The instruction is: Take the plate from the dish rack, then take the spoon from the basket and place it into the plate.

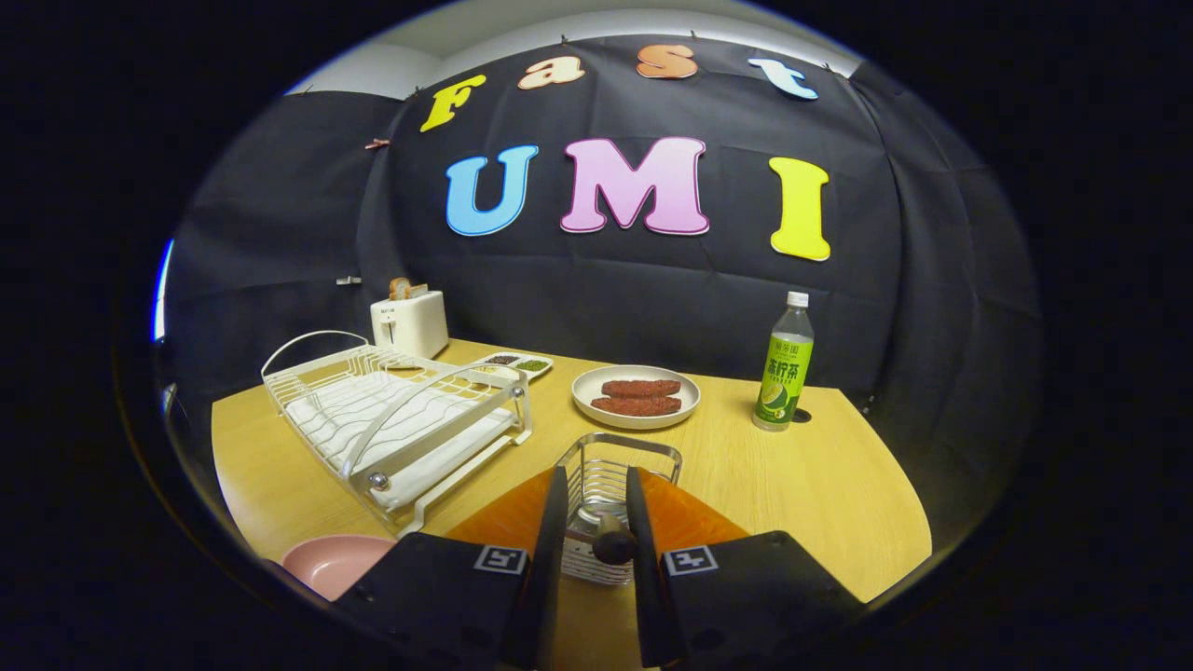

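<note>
Hovering low over the wooden counter (820, 485), right above the wire basket (610, 475). Gripper (596, 522) set narrow, with its two fingers (552, 531) close on each side of a small dark knob (615, 548), likely the end of the spoon sticking up out of the basket. Hard to tell if both fingers really press on it, so cannot say for sure that it is held. Pink plate (331, 562) already out of the rack, flat on the counter near the left finger. White dish rack (396, 419) just beyond the pink plate, left of the basket. White toaster (410, 321) behind the rack by the wall. Small tray (513, 365) with dark and green bits next to the rack's far end. White dish (636, 396) with two brown pieces beyond the basket. Green bottle (785, 363) standing upright right of that dish.
</note>
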`<state>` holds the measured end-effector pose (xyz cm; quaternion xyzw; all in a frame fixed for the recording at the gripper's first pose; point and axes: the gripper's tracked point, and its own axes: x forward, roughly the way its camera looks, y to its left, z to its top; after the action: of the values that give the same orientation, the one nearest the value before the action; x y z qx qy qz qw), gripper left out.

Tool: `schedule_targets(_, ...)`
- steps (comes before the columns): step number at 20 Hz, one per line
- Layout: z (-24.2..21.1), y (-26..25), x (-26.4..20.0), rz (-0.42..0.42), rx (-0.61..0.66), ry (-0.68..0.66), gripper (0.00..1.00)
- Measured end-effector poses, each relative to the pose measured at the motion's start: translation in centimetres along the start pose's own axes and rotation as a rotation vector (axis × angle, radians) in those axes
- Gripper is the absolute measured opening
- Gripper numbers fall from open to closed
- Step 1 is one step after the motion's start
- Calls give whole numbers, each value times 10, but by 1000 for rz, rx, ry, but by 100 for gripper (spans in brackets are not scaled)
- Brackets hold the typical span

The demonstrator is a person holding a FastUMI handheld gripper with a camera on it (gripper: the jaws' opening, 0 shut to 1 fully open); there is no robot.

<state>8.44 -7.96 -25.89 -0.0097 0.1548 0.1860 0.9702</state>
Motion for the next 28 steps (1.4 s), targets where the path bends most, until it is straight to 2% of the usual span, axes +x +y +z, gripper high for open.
schedule_targets(1,-2,-7,3,-34,5,10,28)
schedule_targets(3,2,-5,6,-25,36,14,22)
schedule_targets(11,9,-6,11,4,50,83,19)
schedule_targets(20,66,-7,4,29,57,47,16)
schedule_targets(28,147,10,-23,82,59,-25,16)
